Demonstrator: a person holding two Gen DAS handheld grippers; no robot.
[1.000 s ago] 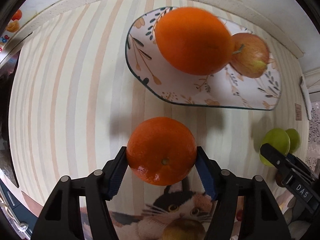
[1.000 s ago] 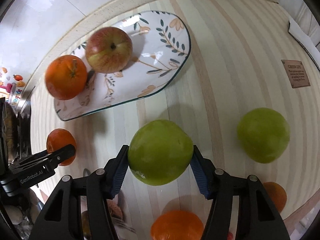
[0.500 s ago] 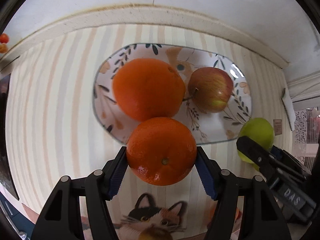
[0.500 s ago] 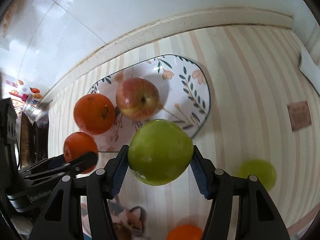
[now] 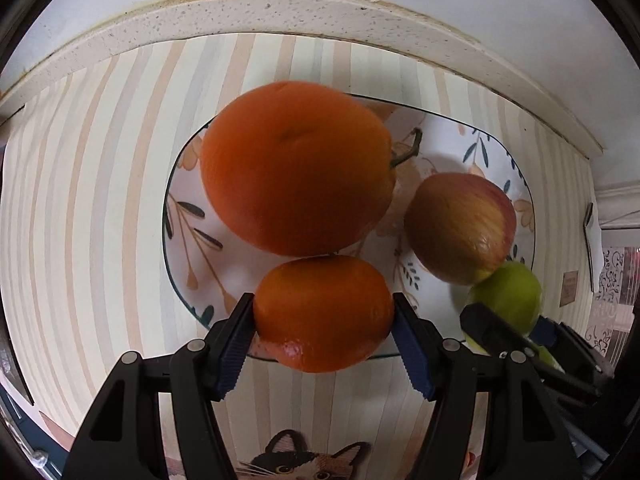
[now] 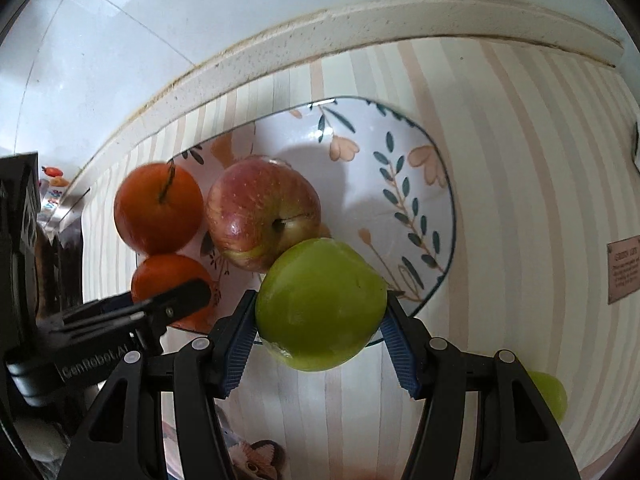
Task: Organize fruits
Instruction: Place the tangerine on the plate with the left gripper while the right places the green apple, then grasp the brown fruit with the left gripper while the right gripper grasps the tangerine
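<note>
Left tool (image 5: 323, 314) clamped on small orange (image 5: 323, 312), right tool (image 6: 320, 308) clamped on green apple (image 6: 320, 304), both over floral plate (image 6: 420, 216) w/ big orange (image 5: 296, 168) & red apple (image 6: 262, 214).

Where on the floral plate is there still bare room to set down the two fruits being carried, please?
The widest bare patch of the plate is its right half, between the red apple and the leaf-patterned rim. The left side is crowded: the large orange sits against the apple. The green apple suits that patch; the small orange has only the near-left strip.
</note>
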